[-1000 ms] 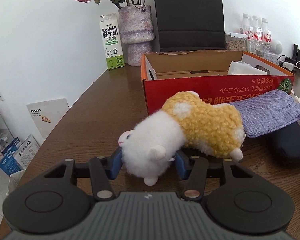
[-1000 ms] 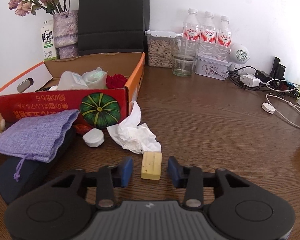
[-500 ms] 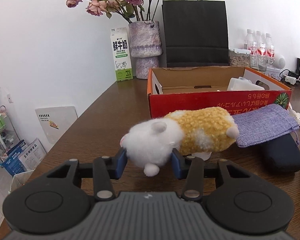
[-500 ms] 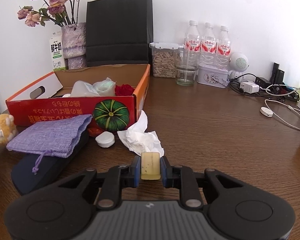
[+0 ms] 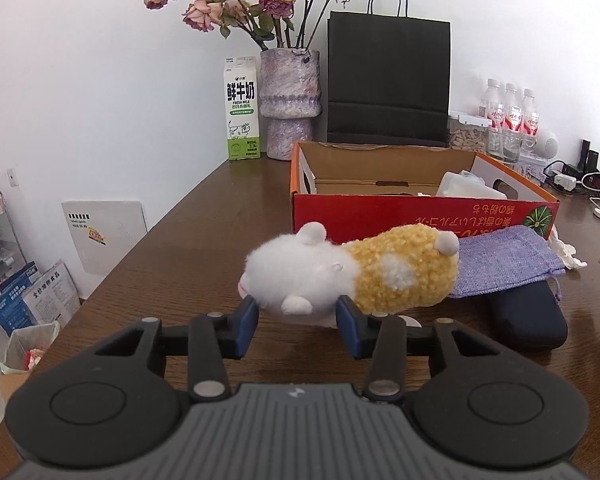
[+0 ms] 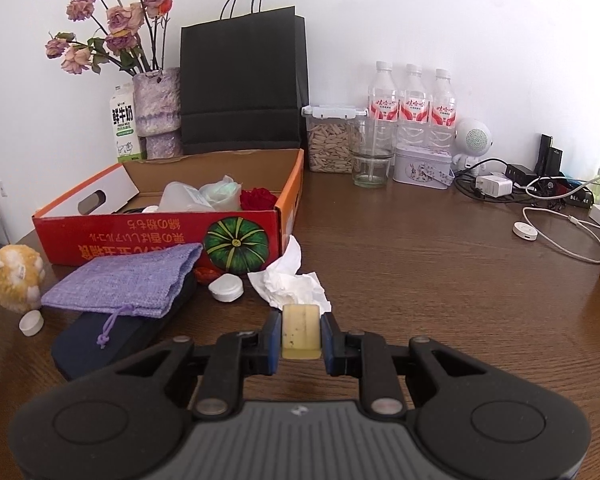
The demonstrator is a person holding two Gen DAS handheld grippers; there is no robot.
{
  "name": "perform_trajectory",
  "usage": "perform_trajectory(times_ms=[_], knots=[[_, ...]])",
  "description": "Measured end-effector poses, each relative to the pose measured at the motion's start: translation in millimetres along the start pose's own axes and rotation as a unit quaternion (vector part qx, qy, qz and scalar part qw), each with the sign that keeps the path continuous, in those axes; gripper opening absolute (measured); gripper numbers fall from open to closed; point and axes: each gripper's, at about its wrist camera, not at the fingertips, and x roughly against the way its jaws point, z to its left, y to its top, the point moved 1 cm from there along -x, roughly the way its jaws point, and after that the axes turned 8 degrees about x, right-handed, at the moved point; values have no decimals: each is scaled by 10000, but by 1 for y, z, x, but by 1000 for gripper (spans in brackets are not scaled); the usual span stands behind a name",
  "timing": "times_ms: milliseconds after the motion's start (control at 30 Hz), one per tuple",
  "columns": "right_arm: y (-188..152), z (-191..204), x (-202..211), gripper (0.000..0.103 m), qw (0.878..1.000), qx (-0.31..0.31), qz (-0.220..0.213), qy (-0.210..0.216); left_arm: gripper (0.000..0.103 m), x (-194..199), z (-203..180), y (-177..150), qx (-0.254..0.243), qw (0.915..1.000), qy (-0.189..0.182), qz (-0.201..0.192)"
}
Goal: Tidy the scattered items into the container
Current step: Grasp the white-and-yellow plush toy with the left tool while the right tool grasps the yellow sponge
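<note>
Left gripper [image 5: 296, 320]: white head of the plush hamster [image 5: 352, 276] is clamped between half-open jaws that have just widened slightly, centre frame.
Right gripper [image 6: 300, 338]: pale yellow eraser [image 6: 300, 332] is pinched, jaws nearly closed, lower centre.
Cardboard box [image 6: 140, 236]: upper left, behind the purple pouch [image 6: 128, 280].

A white-and-yellow plush toy [image 5: 352, 276] hangs sideways, clear of the table [image 5: 180, 256], before the open red cardboard box [image 5: 420, 216]. A pale yellow block [image 6: 301, 332] is also lifted. A purple drawstring pouch [image 6: 132, 280], crumpled tissue [image 6: 288, 284] and white caps lie against the box's front.
</note>
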Motion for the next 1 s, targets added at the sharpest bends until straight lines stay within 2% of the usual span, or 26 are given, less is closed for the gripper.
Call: perform_trajectory(times_ms=[67,100,133,267,333,533,667,700,767,800,900,1000], knots=[[-2,1,-1,19,10000,-4,25,18,65,-4,5,0,192,9998,3,91],[-2,1,-1,20,10000,-3,36,26,81,-6,8,0,294,9995,3,117],[-4,2,-1,19,10000,-5,52,27,85,-7,10,0,352,9993,22,126],[-7,1,-3,20,9999,-26,119,17,87,-13,12,-2,155,9996,97,231],[-7,1,-3,20,9999,-30,124,19,93,-16,12,-3,25,9996,36,276],[-8,2,-5,20,9999,-16,155,18,99,-26,1,1,-532,9977,-172,385],[-8,2,-5,20,9999,-15,166,17,99,-43,-5,4,-775,9949,-261,583],[-8,2,-5,20,9999,-15,163,22,97,-47,-5,4,-774,9943,-343,650],[-8,3,-5,20,9999,-14,157,24,74,-54,-3,3,-661,9934,-490,805],[-8,3,-5,20,9999,-11,154,22,57,-57,-2,2,-580,9929,-541,890],[-8,3,-4,20,9999,-13,123,23,55,-56,0,1,-275,9957,-355,807],[-6,2,-1,19,10000,-6,75,22,52,-48,2,3,-77,9972,-371,650]])
